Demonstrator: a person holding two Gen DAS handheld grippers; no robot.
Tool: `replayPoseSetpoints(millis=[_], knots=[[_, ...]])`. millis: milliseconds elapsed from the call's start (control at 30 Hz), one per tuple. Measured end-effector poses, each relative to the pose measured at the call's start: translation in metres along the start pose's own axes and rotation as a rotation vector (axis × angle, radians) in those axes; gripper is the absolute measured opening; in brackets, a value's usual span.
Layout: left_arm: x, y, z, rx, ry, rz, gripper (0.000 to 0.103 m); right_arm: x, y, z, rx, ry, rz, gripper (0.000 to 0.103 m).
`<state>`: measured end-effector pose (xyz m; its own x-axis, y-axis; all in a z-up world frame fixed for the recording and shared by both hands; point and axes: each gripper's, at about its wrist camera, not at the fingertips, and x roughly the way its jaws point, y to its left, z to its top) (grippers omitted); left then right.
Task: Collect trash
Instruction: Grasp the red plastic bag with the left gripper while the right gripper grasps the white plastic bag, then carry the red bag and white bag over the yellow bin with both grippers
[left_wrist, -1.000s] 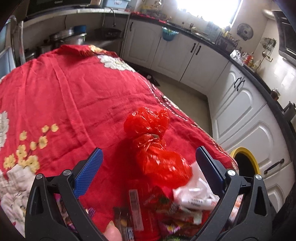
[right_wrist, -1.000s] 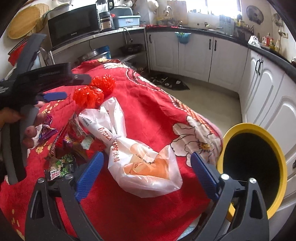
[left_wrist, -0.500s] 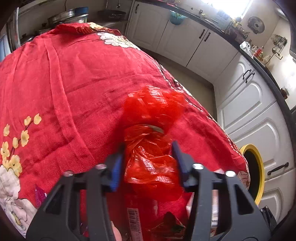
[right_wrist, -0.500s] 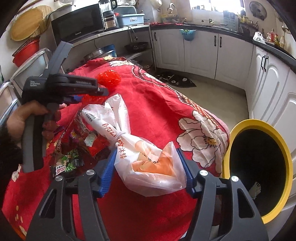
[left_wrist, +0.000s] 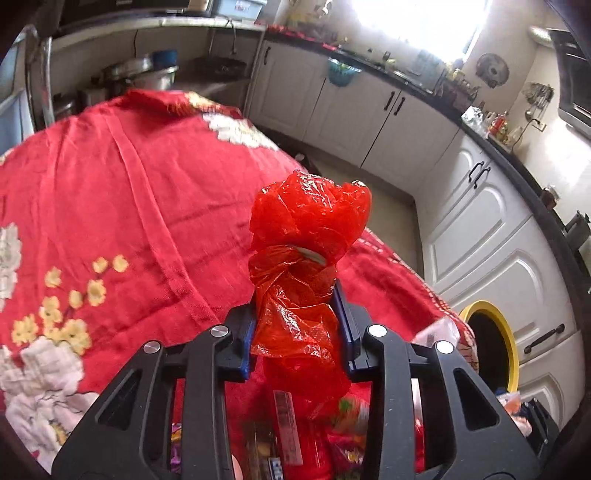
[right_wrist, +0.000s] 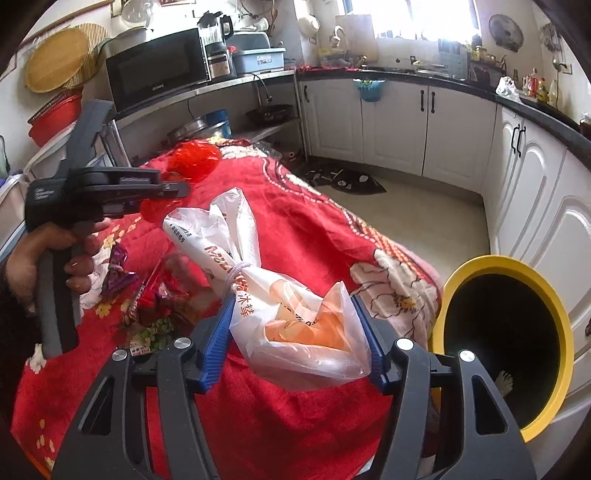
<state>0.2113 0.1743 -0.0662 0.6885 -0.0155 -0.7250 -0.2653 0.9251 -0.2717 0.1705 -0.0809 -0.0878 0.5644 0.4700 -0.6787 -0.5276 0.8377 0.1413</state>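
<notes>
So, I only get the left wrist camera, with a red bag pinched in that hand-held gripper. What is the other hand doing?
Observer: The right hand-held gripper has its pads pressed on a white plastic bag. Its jaws have just been closing, like those of your left hand-held gripper on the red bag.
Visitor: Is that white one tied shut?
Observer: Yes, a pale band cinches its neck.
Visitor: I see a sliver of a yellow bin. Anything in it?
Observer: The yellow-rimmed bin is dark inside, with a small white scrap near the bottom. I cannot tell what it is.
</notes>
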Motion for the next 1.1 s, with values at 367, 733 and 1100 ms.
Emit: replayPoseSetpoints(millis=[367,733,1100], knots=[[-0.037,-0.019,-0.008,0.072,-0.077,-0.020,0.027,-0.017,-0.001,0.007,-0.004,-0.038,-0.025,0.058],[-0.064,-0.034,-0.022,0.110,-0.123,-0.044,0.027,-0.039,-0.005,0.005,0.008,-0.078,-0.050,0.058],[-0.083,-0.056,-0.031,0.149,-0.152,-0.098,0.027,-0.067,-0.023,0.005,0.048,-0.131,-0.097,0.058]])
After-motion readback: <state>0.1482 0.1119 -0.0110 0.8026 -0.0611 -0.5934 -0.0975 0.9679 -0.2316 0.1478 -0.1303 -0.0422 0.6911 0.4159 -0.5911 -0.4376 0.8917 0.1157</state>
